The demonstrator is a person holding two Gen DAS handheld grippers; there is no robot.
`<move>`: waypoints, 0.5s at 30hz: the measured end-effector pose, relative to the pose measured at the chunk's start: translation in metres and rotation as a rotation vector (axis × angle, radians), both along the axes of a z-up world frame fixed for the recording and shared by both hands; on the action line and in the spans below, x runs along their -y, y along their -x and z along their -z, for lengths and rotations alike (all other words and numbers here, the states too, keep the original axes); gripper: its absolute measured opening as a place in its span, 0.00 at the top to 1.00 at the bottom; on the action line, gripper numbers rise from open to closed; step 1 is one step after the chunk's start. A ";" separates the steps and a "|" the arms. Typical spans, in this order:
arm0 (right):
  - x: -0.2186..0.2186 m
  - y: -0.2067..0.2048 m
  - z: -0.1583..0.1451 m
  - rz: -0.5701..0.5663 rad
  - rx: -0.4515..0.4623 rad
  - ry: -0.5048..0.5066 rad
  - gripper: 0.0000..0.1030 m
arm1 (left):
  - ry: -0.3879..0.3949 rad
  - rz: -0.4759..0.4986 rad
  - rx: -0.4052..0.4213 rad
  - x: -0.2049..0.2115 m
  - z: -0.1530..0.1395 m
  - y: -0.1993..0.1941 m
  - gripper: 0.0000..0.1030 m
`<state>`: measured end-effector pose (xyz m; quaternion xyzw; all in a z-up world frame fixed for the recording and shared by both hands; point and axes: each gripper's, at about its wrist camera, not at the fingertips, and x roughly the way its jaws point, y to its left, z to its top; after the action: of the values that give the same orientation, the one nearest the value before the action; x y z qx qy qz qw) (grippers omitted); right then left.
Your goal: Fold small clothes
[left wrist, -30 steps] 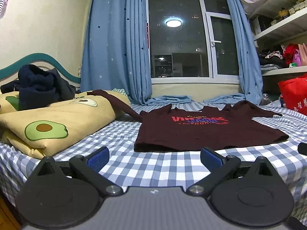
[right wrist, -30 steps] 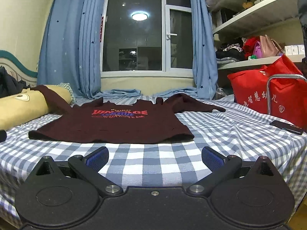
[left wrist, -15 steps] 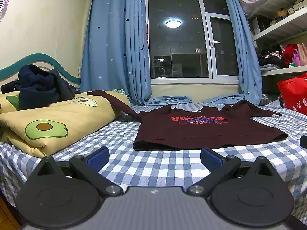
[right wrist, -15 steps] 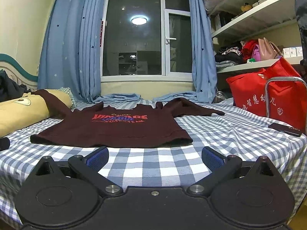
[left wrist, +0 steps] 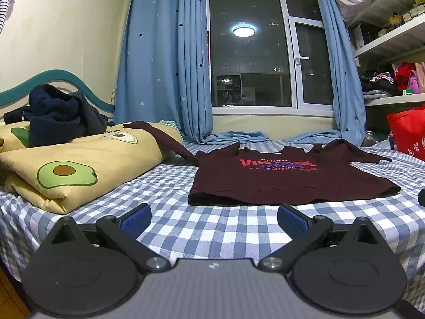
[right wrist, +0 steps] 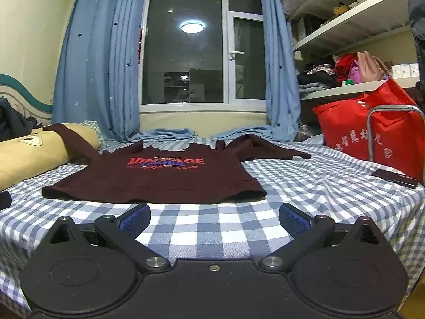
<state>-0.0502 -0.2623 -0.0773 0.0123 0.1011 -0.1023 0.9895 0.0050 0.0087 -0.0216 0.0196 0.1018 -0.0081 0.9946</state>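
A small maroon long-sleeved shirt [left wrist: 279, 183] with red and blue lettering lies spread flat, front up, on the blue-checked bed [left wrist: 212, 228]. Its hem faces me; one sleeve runs up onto the yellow quilt, the other stretches right. In the right wrist view the same shirt [right wrist: 159, 180] lies straight ahead. My left gripper [left wrist: 213, 216] hovers open just short of the hem's left part, nothing between its blue pads. My right gripper [right wrist: 214, 216] is also open and empty, a little before the hem's right part.
A folded yellow avocado-print quilt [left wrist: 79, 167] with dark clothes [left wrist: 58, 117] on it fills the left. A red bag [right wrist: 372, 133] and a metal frame [right wrist: 393, 111] stand at the right, with a dark phone [right wrist: 394, 178] on the sheet. Curtains and a window lie beyond.
Both views have tilted and shifted slightly; the shirt sits a touch lower in the right wrist view. Both grippers stay open and the shirt has not moved.
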 end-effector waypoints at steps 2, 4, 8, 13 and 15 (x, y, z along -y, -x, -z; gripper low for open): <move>0.001 0.000 0.000 -0.042 0.003 -0.005 0.00 | -0.003 -0.001 0.003 0.000 0.000 0.000 0.00; 0.002 0.001 -0.001 -0.027 0.014 -0.018 0.00 | -0.006 0.002 0.004 0.000 0.000 0.001 0.00; 0.010 0.001 -0.003 -0.002 0.023 -0.098 0.00 | -0.013 0.007 0.012 0.002 0.001 0.003 0.00; 0.011 0.004 -0.002 0.004 0.037 -0.072 0.00 | -0.013 0.009 0.017 0.003 0.000 0.003 0.00; 0.011 0.005 -0.001 -0.022 0.028 -0.073 0.00 | -0.015 0.009 0.019 0.004 0.000 0.003 0.00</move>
<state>-0.0548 -0.2730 -0.0760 0.0488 0.0908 -0.0875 0.9908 0.0016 0.0052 -0.0219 0.0274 0.0925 -0.0117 0.9953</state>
